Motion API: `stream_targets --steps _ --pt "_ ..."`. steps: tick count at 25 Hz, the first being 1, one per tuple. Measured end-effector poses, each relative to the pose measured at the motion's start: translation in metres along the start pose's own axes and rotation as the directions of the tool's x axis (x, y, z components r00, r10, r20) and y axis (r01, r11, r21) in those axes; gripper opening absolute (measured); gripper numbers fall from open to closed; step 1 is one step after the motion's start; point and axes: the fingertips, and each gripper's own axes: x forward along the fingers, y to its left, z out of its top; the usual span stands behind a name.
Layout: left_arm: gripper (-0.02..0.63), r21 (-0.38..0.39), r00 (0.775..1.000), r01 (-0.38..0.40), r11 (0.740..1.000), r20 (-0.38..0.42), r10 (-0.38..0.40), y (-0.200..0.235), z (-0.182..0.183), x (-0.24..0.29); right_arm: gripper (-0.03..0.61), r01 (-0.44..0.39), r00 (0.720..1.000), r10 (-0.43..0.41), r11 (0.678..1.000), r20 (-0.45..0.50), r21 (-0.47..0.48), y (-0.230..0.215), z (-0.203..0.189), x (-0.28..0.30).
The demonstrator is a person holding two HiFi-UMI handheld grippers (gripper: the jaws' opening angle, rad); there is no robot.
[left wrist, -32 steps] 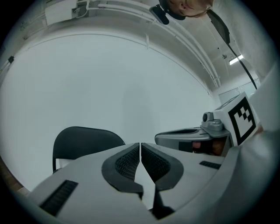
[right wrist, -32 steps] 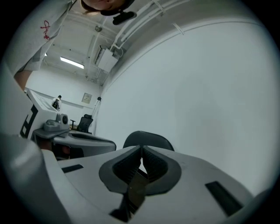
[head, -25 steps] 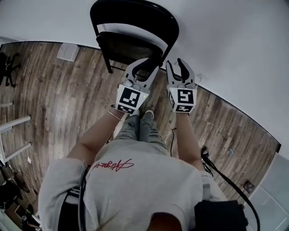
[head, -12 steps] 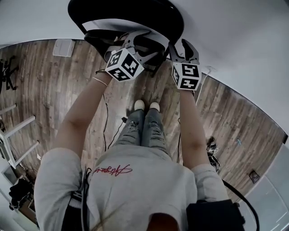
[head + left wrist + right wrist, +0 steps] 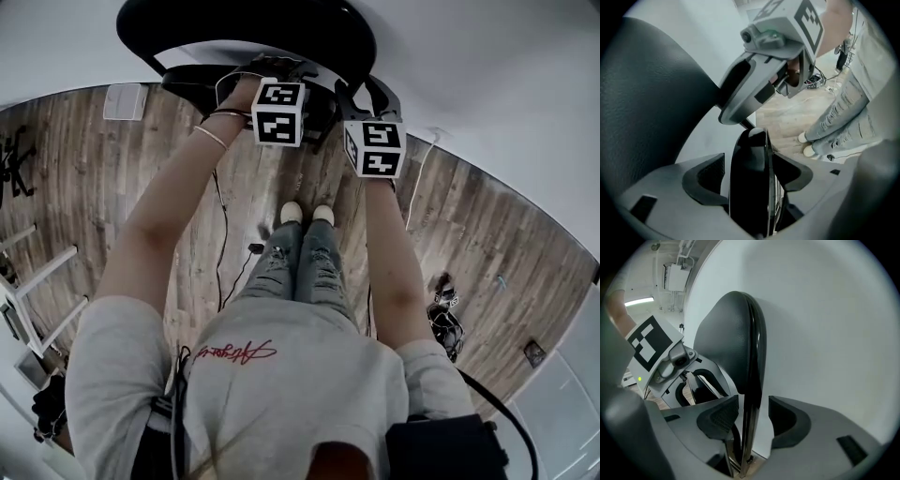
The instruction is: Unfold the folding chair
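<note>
The black folding chair (image 5: 281, 28) stands against the white wall at the top of the head view. My left gripper (image 5: 278, 98) points steeply down over the chair's padded seat. In the left gripper view the seat's front edge (image 5: 750, 183) stands between the open jaws, which have just been opening; a thin gap shows at the left pad (image 5: 705, 178). My right gripper (image 5: 372, 105) reaches at the chair's right side. There the black frame tube (image 5: 751, 394) beside the backrest (image 5: 724, 333) runs between its jaws, which have also just been opening, with a gap on both sides.
The wall (image 5: 487, 84) is directly behind the chair. The person's feet (image 5: 305, 214) stand on the wood floor (image 5: 122, 178) just before it. A cable (image 5: 221, 253) trails left of the legs, white furniture legs (image 5: 37, 272) stand at far left, and more cables (image 5: 445, 314) lie right.
Both grippers have gone from in front of the chair onto it. The left one has rolled over and dropped onto the seat, and its jaws have spread. The right one has closed in on the side tube.
</note>
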Motion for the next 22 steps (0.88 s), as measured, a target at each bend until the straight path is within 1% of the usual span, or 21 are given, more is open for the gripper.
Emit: stream_targets --steps 2,5,6,7,9,10,12,16,22 --pt "0.327 0.038 1.000 0.007 0.999 -0.031 -0.006 0.000 -0.004 0.009 0.187 0.016 1.000 -0.016 1.000 -0.024 -0.015 0.000 -0.004 0.006" --pt "0.322 0.024 0.998 0.033 0.999 -0.054 -0.031 -0.003 -0.010 0.021 0.186 0.032 0.999 -0.033 0.999 -0.034 -0.030 0.000 -0.006 0.013" --pt "0.310 0.023 0.998 0.028 0.999 -0.065 -0.026 -0.003 -0.012 0.024 0.185 0.036 0.999 -0.037 0.999 -0.029 -0.034 0.000 -0.005 0.015" --pt "0.272 0.027 0.997 0.010 1.000 -0.076 -0.008 -0.001 -0.013 0.025 0.176 0.040 0.999 -0.041 0.998 -0.026 -0.038 0.000 -0.004 0.017" --pt "0.204 0.035 0.995 -0.043 0.998 -0.085 0.046 0.003 -0.014 0.026 0.117 0.037 0.999 -0.038 0.999 -0.023 -0.037 0.000 -0.002 0.020" --pt "0.185 0.040 0.994 -0.069 0.997 -0.085 0.072 0.005 -0.014 0.025 0.098 0.032 0.999 -0.033 0.999 -0.021 -0.032 0.001 -0.001 0.021" --pt "0.152 0.045 0.991 -0.101 0.994 -0.084 0.104 0.007 -0.013 0.025 0.092 0.030 0.999 -0.030 0.999 -0.016 -0.021 0.001 -0.001 0.021" --pt "0.140 0.047 0.989 -0.120 0.992 -0.084 0.124 0.004 -0.011 0.023 0.091 0.057 0.998 -0.058 0.998 -0.007 -0.018 -0.002 -0.001 0.022" --pt "0.135 0.068 0.979 -0.183 0.981 -0.077 0.188 -0.017 -0.007 0.014 0.091 0.097 0.995 -0.097 0.995 0.011 -0.004 -0.002 -0.004 0.018"
